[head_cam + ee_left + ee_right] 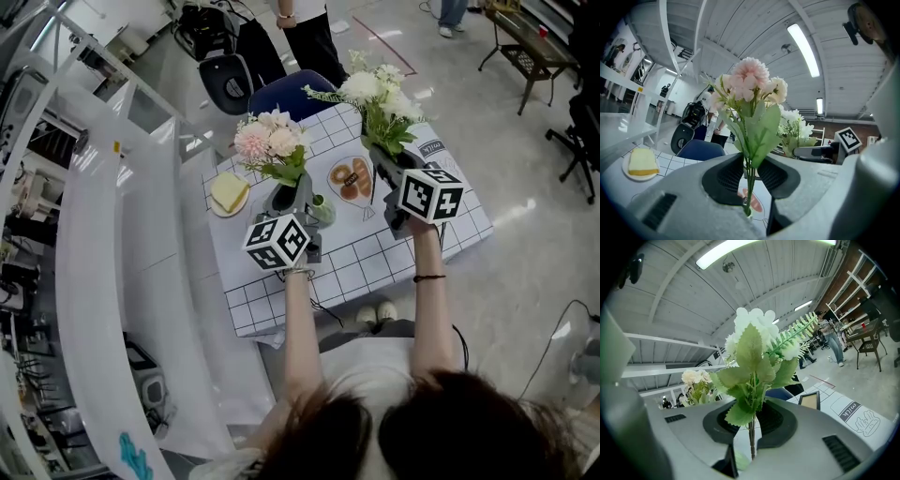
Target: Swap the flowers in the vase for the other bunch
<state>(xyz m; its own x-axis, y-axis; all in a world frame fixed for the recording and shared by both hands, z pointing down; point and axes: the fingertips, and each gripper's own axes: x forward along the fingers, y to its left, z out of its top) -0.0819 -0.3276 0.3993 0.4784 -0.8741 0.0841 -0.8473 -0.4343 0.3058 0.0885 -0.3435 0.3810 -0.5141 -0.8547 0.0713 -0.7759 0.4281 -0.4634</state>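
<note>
In the head view both bunches are held up above the table with the white grid cloth (375,258). My left gripper (286,199) is shut on the stems of the pink flower bunch (270,141). In the left gripper view its blooms (750,86) rise upright from between the jaws of the left gripper (750,177). My right gripper (386,167) is shut on the stems of the white flower bunch (380,94), seen upright in the right gripper view (757,336) above the right gripper (752,420). A small green vase (322,208) stands on the cloth between the two grippers.
A plate with a yellow cake slice (229,194) lies left of the vase. A plate of pastries (352,180) lies behind it. A blue chair (291,92) stands at the table's far side, a person (305,28) beyond it. A white rack (112,234) runs along the left.
</note>
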